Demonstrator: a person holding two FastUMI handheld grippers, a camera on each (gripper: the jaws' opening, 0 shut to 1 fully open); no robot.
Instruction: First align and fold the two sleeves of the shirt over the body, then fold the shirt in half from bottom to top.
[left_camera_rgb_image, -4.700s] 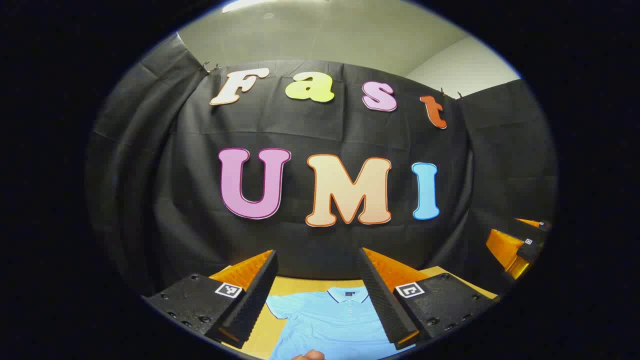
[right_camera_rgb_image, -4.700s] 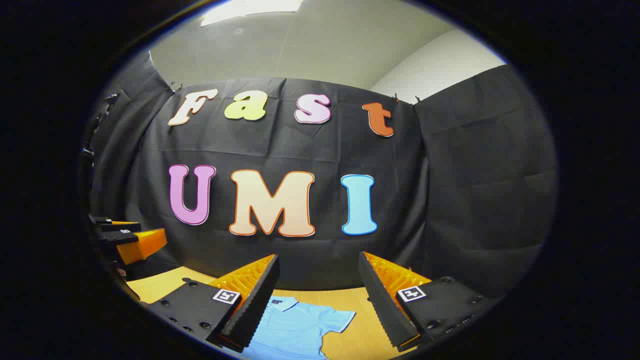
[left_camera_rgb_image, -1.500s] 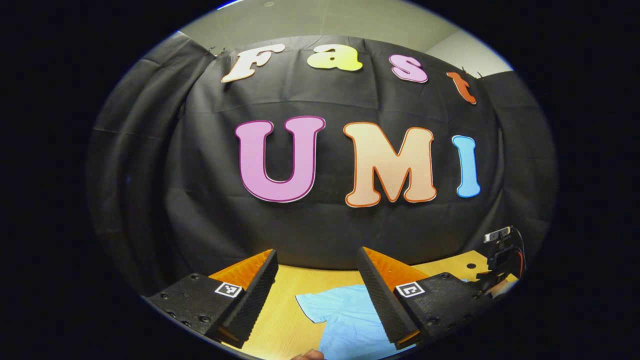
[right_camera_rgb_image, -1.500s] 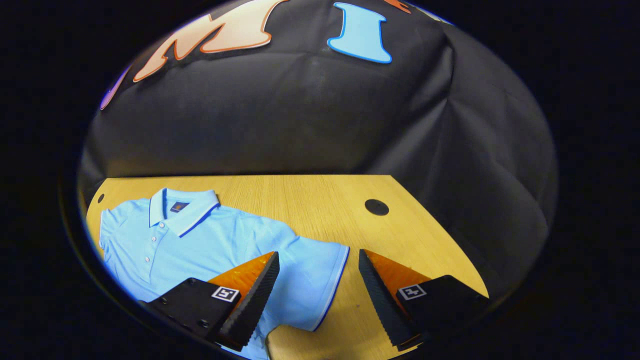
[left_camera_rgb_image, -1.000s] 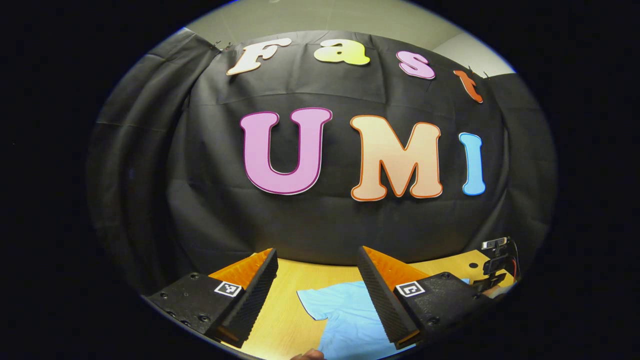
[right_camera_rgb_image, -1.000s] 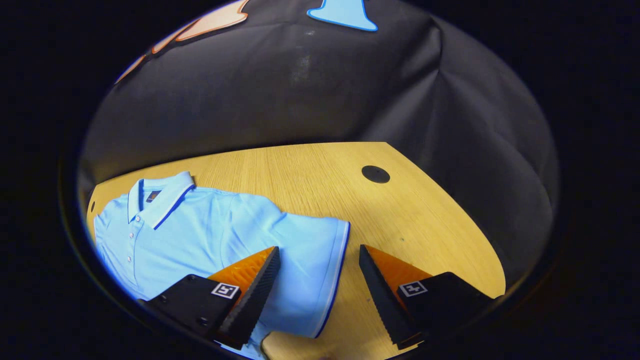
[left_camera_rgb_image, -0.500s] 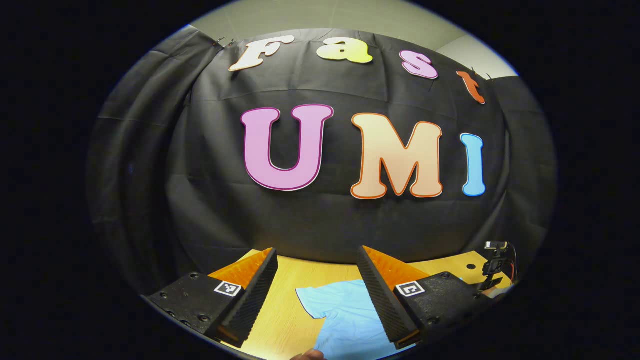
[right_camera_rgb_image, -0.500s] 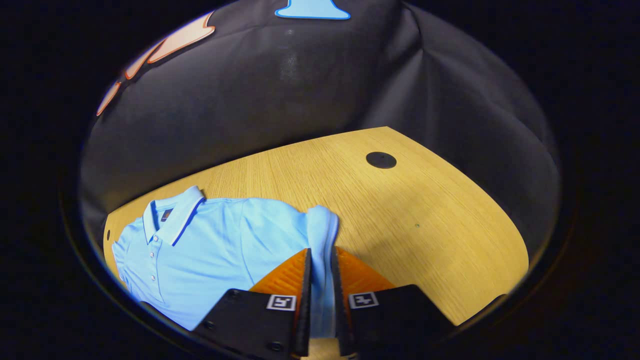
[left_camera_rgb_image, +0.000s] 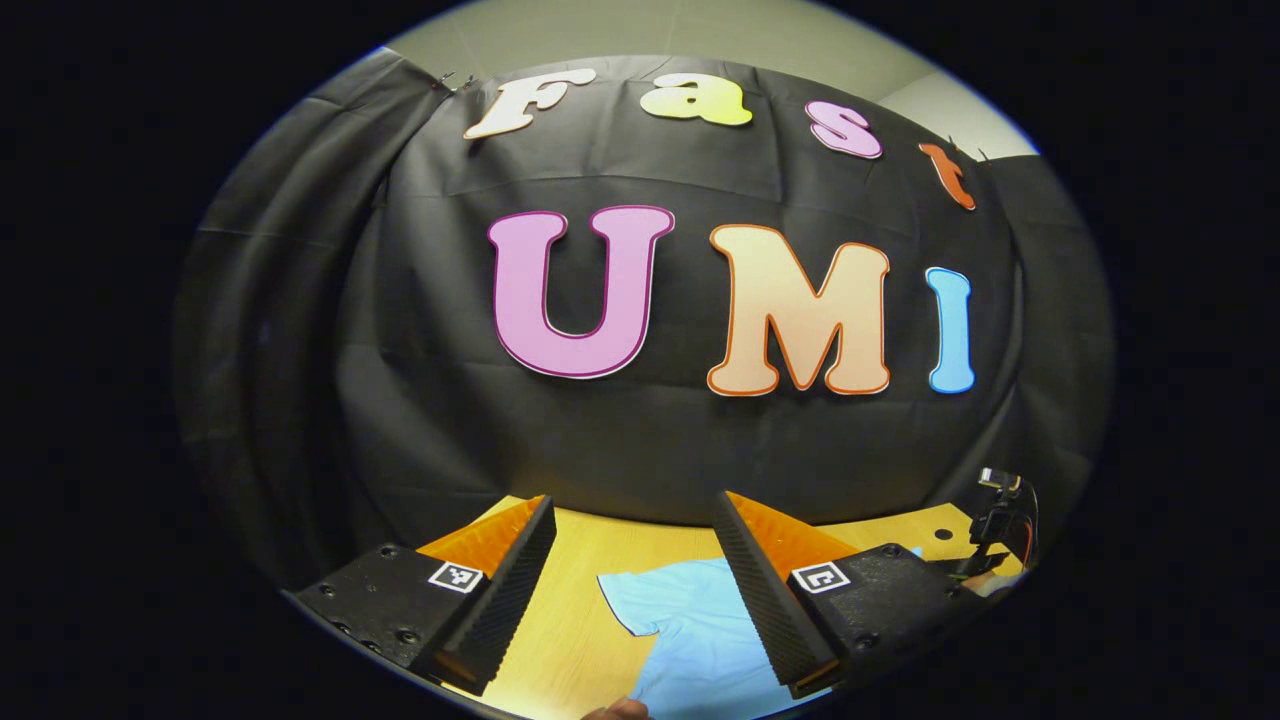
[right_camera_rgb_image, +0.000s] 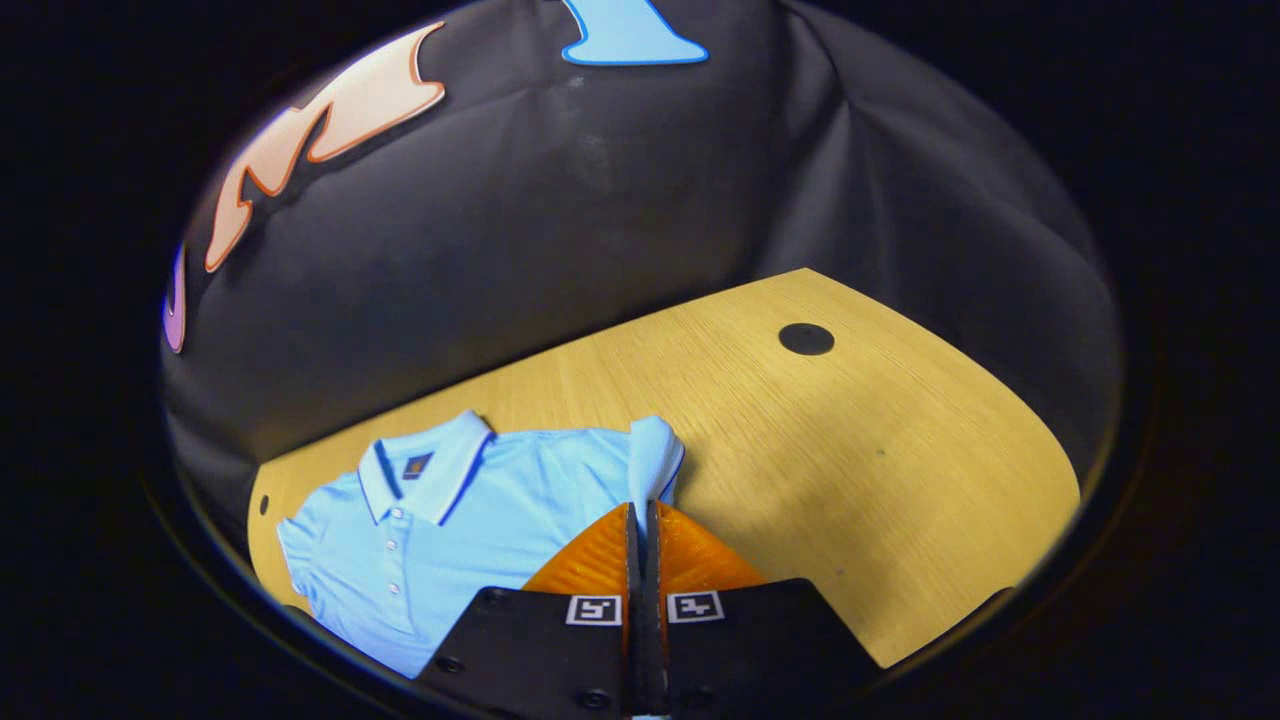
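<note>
Zero folds done. Right tool (right_camera_rgb_image: 641, 520) clamped on one sleeve (right_camera_rgb_image: 655, 455) of shirt (right_camera_rgb_image: 470, 520); left tool (left_camera_rgb_image: 632, 570) released, hovering above worktop (right_camera_rgb_image: 850, 460)

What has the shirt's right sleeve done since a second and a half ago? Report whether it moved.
Yes. The right sleeve is pinched in the right claw and raised off the table, its cuff drawn inward toward the collar.
</note>
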